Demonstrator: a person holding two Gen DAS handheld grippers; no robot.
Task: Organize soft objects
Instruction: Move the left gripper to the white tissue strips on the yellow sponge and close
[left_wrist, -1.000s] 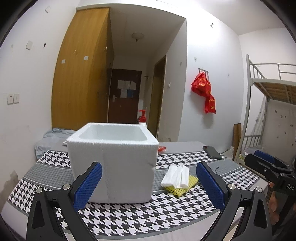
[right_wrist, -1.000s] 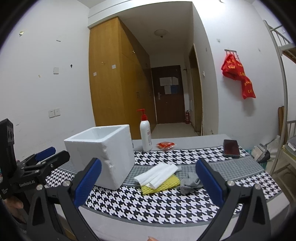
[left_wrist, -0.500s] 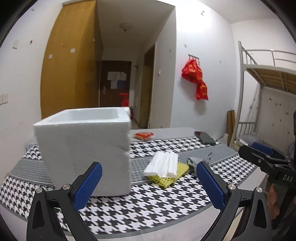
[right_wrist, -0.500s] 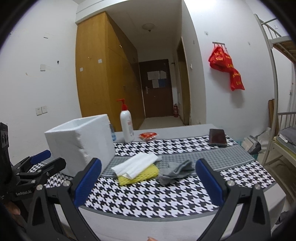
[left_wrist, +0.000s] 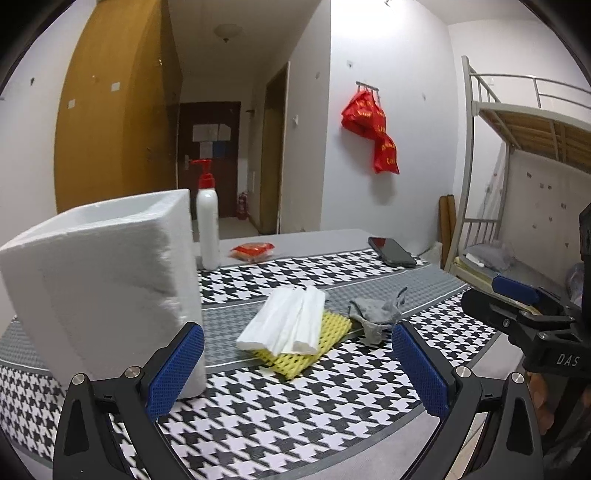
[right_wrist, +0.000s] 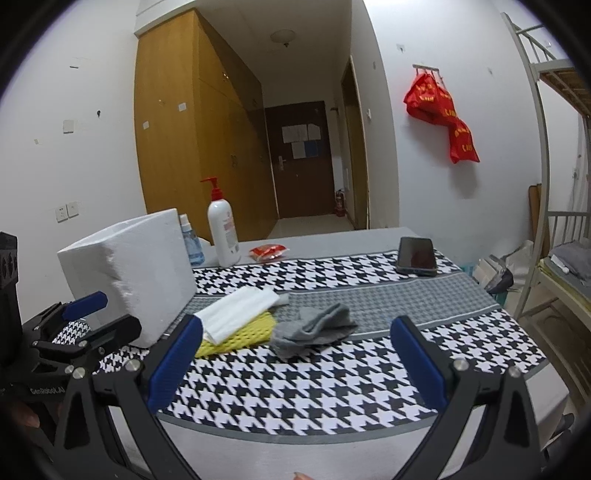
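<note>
A: Both claws empty. Left claw (left_wrist: 297, 363) spread wide, hovering over the near edge of the counter (left_wrist: 280, 417); right claw (right_wrist: 295, 360) equally wide, off to the right.

B: Soft things?

A: Mid-counter. White folded cloth (left_wrist: 286, 321) lies on top of a yellow mesh cloth (left_wrist: 312, 349); grey sock (left_wrist: 376, 317) crumpled just right of them, touching or nearly so. Foam box (left_wrist: 99, 288) stands left, open top, just beside the pile.

B: Risks?

A: Likely a pinch on the white cloth drags the yellow one along, since they overlap. A shallow bite may catch one fold only, and the cloth unrolls mid-air. The foam box looks light; the left claw's left finger (left_wrist: 173, 371) sits close to its near corner, so a sideways swing could shove or tip it.

B: Anything else?

A: Pump bottle (left_wrist: 207, 225) and phone (left_wrist: 391, 251) sit far back, well apart from the pile. Low concern.
</note>
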